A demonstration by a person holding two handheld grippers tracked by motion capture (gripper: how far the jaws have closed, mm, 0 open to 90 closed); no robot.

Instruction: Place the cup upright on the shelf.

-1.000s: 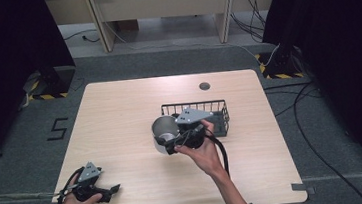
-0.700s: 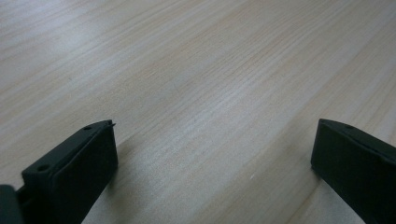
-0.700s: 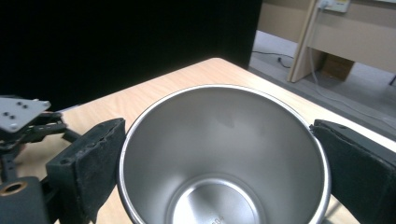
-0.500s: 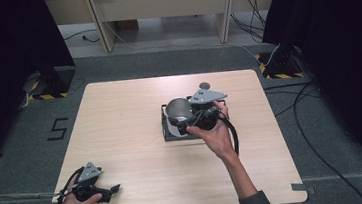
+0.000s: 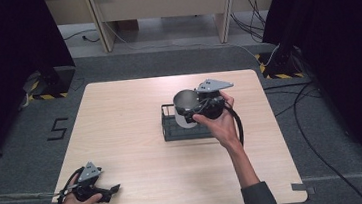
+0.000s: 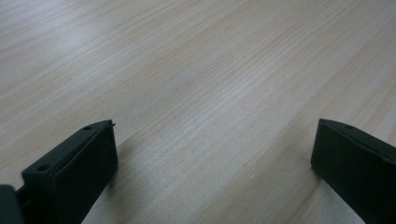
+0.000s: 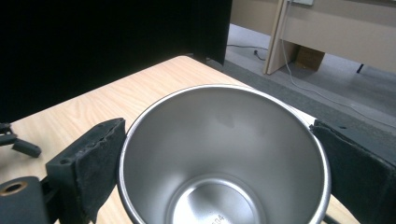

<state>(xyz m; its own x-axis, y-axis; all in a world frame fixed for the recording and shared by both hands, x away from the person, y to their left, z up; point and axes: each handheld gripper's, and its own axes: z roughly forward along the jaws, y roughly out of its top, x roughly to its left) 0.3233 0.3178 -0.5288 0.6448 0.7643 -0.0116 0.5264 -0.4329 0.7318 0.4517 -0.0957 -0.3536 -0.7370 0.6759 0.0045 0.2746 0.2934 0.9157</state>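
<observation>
A shiny steel cup (image 5: 184,107) hangs upright over the black wire basket (image 5: 172,131) on the right half of the table, with my right gripper (image 5: 190,114) shut on its sides. In the right gripper view the cup's open mouth (image 7: 222,154) sits between my two black pads (image 7: 88,163), which press on its rim from both sides. My left gripper (image 5: 111,191) rests on the table near the front left corner, held by a hand. Its jaws stand wide apart in the left gripper view, with bare wood (image 6: 205,107) between them.
The wooden table (image 5: 120,118) has free room on its left half and front. Beyond the far edge stand desk legs (image 5: 95,15) and cables on a grey floor. Dark curtains flank both sides.
My right gripper has carried the cup from the basket's left side up and rightward over the basket. The left gripper has stayed put.
</observation>
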